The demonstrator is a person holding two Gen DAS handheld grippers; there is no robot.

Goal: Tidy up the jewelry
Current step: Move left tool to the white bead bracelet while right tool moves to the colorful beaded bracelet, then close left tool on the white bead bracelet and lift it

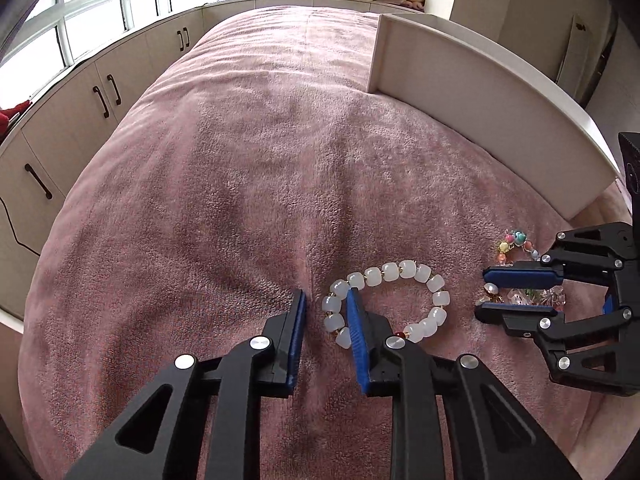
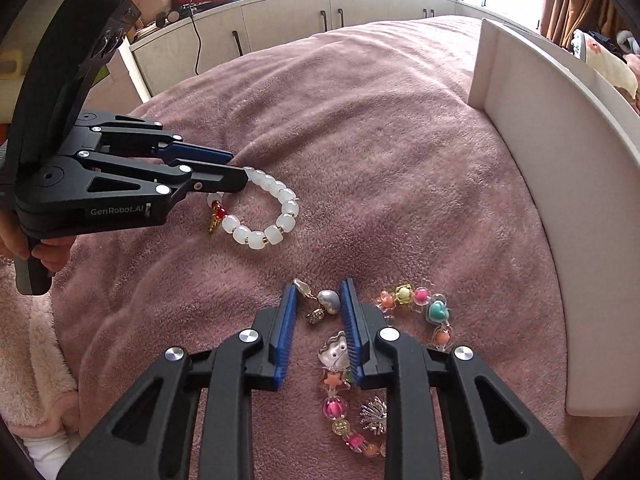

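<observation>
Pink fleece blanket (image 1: 240, 180) all over the bed, and both grippers are nosed down into it. The left gripper (image 1: 324, 296) has its jaws pulled in narrow around one side of the white bead bracelet (image 1: 400, 270). The beads sit right against one blue pad, but the other pad looks just short of them, so I wouldn't call it clamped. The rest of that loop lies flat on the blanket, with a red bead and a little gold charm at one end.

The right gripper (image 2: 318, 286) is clenched on the colourful charm bracelet (image 2: 434, 312). A gold bit touches one pad and a silvery heart touches the other. The string of pink, orange and teal beads trails out on both sides of the fingers.

Both bracelets lie near each other but apart. A white board (image 1: 480, 92) stands on the bed just beyond them. Cream cabinets (image 1: 60, 120) run under the window. A hand (image 2: 48, 252) in a fuzzy pink sleeve (image 2: 32, 340) holds the left gripper's handle.
</observation>
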